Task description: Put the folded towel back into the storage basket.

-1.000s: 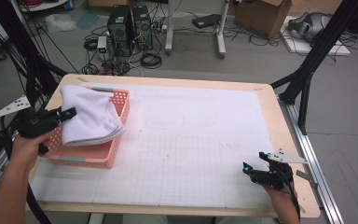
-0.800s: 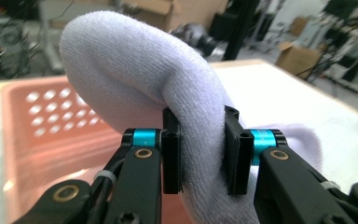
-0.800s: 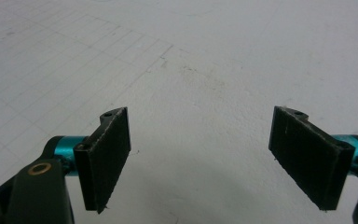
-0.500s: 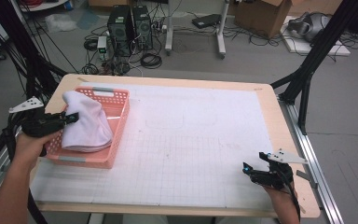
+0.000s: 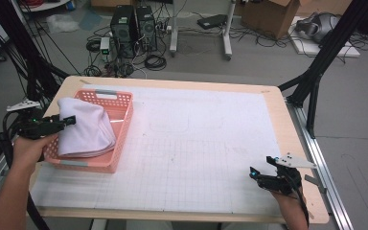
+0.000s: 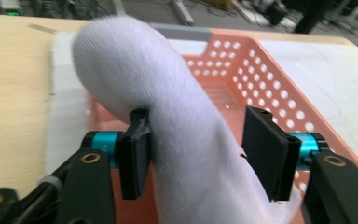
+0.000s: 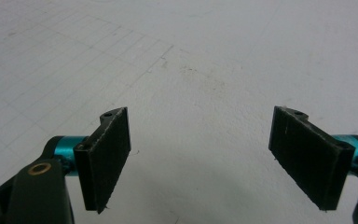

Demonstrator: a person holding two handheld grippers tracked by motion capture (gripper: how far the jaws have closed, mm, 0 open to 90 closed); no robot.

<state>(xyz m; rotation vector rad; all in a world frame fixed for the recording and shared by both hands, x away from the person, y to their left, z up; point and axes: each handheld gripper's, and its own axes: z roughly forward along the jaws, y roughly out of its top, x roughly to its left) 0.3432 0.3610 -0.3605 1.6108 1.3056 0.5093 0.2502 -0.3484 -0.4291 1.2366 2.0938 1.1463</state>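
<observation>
A white folded cloth (image 5: 84,129) lies in the pink perforated basket (image 5: 120,139) at the table's left side. My left gripper (image 5: 69,120) reaches over the basket's left rim at the cloth's edge. In the left gripper view the cloth (image 6: 135,60) runs between the jaws of the left gripper (image 6: 200,149), which have just been opening. One pad touches the fabric and the other stands off it. The basket (image 6: 261,79) shows behind. My right gripper (image 5: 256,175) rests near the front right of the table, and the right gripper (image 7: 214,154) is open over bare mat.
A white gridded mat (image 5: 196,143) covers the wooden table (image 5: 292,143). Black frame legs (image 5: 316,76) stand at the right edge. Computer towers (image 5: 134,24), cables and boxes sit on the floor beyond the far edge.
The cloth has drawn together and sunk lower in the basket. The left gripper's jaws now stand wider around it. The right gripper has not moved.
</observation>
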